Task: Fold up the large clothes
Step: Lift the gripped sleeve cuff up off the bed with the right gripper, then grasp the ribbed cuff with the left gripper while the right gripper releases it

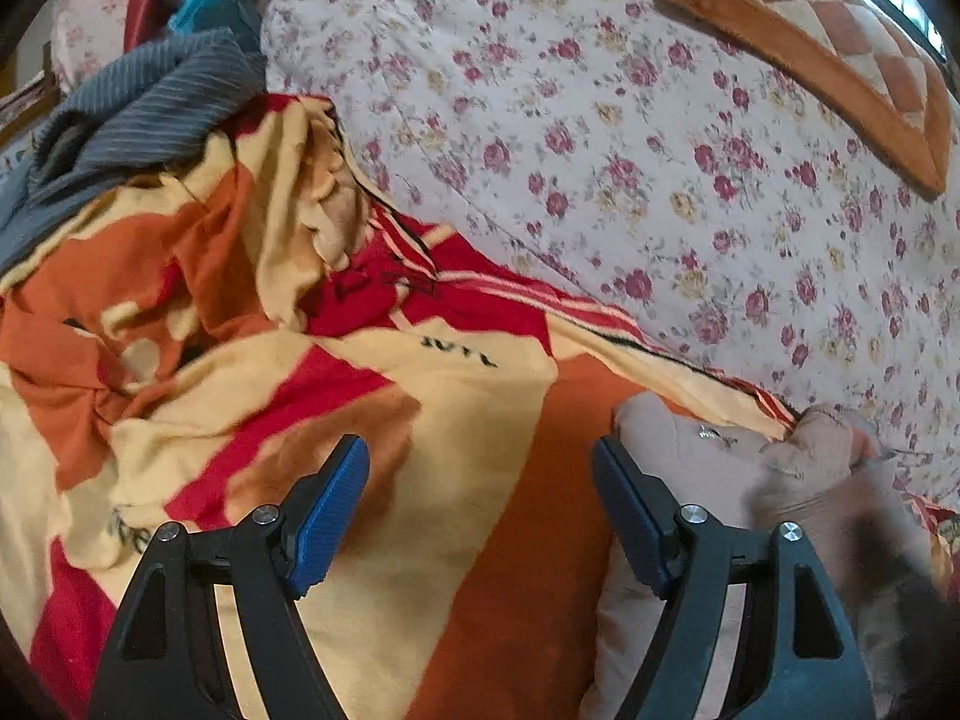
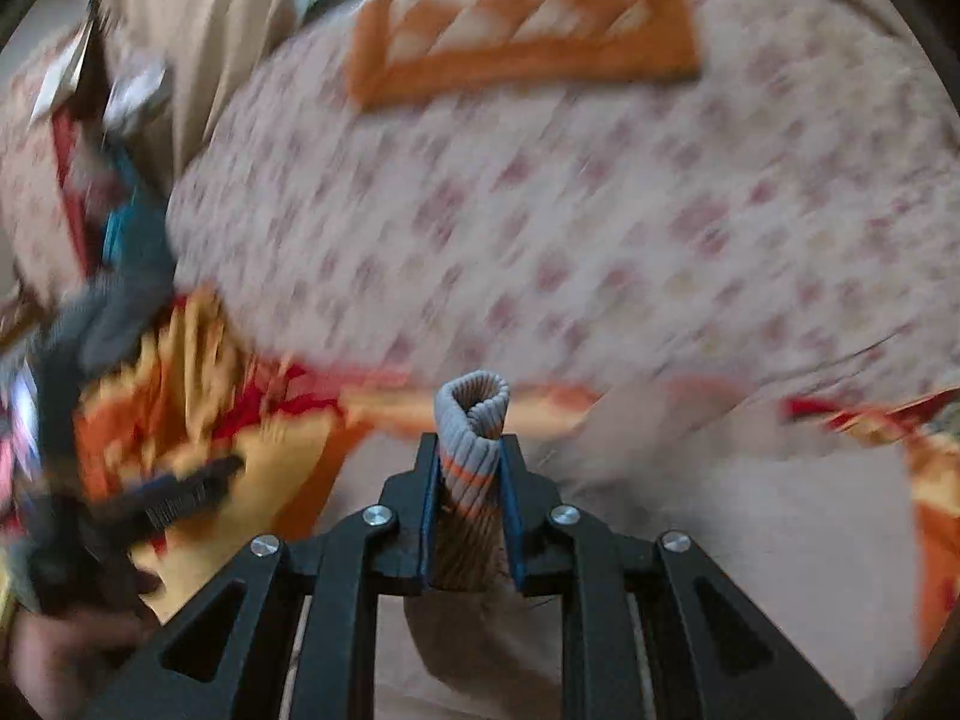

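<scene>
A pale beige garment [image 1: 678, 468] lies on an orange, yellow and red blanket [image 1: 360, 372] spread over the bed. In the left wrist view my left gripper [image 1: 479, 450] hangs open just above the blanket, at the beige garment's left edge, with nothing between its blue pads. In the right wrist view, which is smeared by motion, my right gripper [image 2: 470, 444] is shut on the garment's ribbed grey cuff [image 2: 474, 411] with an orange stripe. The cuff sticks up beyond the fingertips and the beige cloth [image 2: 750, 516] trails below. The garment's right end [image 1: 822, 450] is lifted and blurred.
A floral sheet [image 1: 600, 120] covers the bed beyond the blanket. An orange checked cushion [image 1: 840, 48] lies at the far side under a window. A grey striped garment [image 1: 156, 96] and other clothes are heaped at the blanket's far left.
</scene>
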Demonstrator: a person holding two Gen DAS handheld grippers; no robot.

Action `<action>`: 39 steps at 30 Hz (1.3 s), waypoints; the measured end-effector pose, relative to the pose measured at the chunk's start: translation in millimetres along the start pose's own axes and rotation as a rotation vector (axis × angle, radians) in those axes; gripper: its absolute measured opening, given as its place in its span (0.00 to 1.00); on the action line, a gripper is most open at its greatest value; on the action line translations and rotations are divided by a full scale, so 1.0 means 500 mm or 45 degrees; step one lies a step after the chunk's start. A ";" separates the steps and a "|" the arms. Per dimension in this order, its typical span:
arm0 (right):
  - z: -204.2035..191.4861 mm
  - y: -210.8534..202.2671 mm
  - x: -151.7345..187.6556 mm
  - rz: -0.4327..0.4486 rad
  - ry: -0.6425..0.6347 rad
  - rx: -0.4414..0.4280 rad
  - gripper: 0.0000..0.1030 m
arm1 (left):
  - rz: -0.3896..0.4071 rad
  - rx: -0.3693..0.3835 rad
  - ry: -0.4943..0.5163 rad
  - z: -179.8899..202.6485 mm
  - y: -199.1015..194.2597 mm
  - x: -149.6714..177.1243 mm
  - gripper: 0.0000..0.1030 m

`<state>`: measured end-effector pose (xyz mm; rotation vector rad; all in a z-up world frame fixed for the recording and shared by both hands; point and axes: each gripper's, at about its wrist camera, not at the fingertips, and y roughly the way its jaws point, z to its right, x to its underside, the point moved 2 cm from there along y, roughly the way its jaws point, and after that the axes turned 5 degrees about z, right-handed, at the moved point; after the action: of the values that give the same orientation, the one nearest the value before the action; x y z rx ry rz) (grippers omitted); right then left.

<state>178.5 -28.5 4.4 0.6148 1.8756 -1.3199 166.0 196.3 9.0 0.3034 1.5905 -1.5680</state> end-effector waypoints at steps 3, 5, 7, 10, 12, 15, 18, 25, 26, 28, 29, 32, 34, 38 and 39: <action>0.010 0.042 0.060 -0.165 0.016 -0.049 0.42 | -0.038 0.064 0.019 0.022 0.011 0.008 0.64; 0.023 0.018 0.070 -0.194 -0.010 -0.062 0.56 | -0.045 0.099 0.051 0.041 0.010 0.012 0.64; 0.043 -0.030 0.068 -0.210 -0.049 -0.090 0.57 | -0.040 0.152 0.071 0.057 0.004 0.016 0.64; 0.088 -0.116 0.066 -0.240 -0.146 -0.022 0.57 | -0.084 0.274 0.065 0.075 0.007 0.025 0.64; 0.135 -0.180 0.063 -0.243 -0.170 0.024 0.57 | -0.125 0.358 0.020 0.081 0.012 0.034 0.64; 0.210 -0.263 0.051 -0.176 -0.139 0.092 0.62 | -0.178 0.417 -0.064 0.075 0.022 0.040 0.64; 0.305 -0.322 0.051 -0.085 -0.042 0.214 0.64 | -0.221 0.435 -0.147 0.058 0.025 0.045 0.64; 0.419 -0.340 0.054 -0.087 0.266 0.226 0.64 | -0.254 0.498 -0.208 0.055 0.006 0.066 0.64; 0.418 -0.342 0.055 -0.087 0.251 0.241 0.64 | -0.266 0.501 -0.201 0.060 0.007 0.073 0.64; 0.404 -0.340 0.054 -0.082 0.200 0.257 0.64 | -0.307 0.529 -0.212 0.068 0.010 0.085 0.64; 0.396 -0.340 0.053 -0.079 0.170 0.255 0.64 | -0.313 0.552 -0.224 0.069 0.007 0.087 0.64; 0.368 -0.340 0.057 -0.070 0.110 0.266 0.64 | -0.271 0.563 -0.251 0.059 -0.008 0.079 0.65; 0.359 -0.345 0.057 -0.062 0.088 0.275 0.64 | -0.247 0.556 -0.281 0.046 -0.015 0.072 0.67; 0.358 -0.343 0.053 -0.060 0.093 0.283 0.64 | -0.279 0.584 -0.358 0.030 -0.011 0.073 0.69; 0.358 -0.342 0.052 -0.059 0.094 0.288 0.64 | -0.285 0.595 -0.381 0.027 -0.010 0.074 0.70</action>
<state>90.3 -257.3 48.4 0.7481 1.8220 -1.5730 145.7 168.9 -11.0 0.1312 1.0452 -2.0485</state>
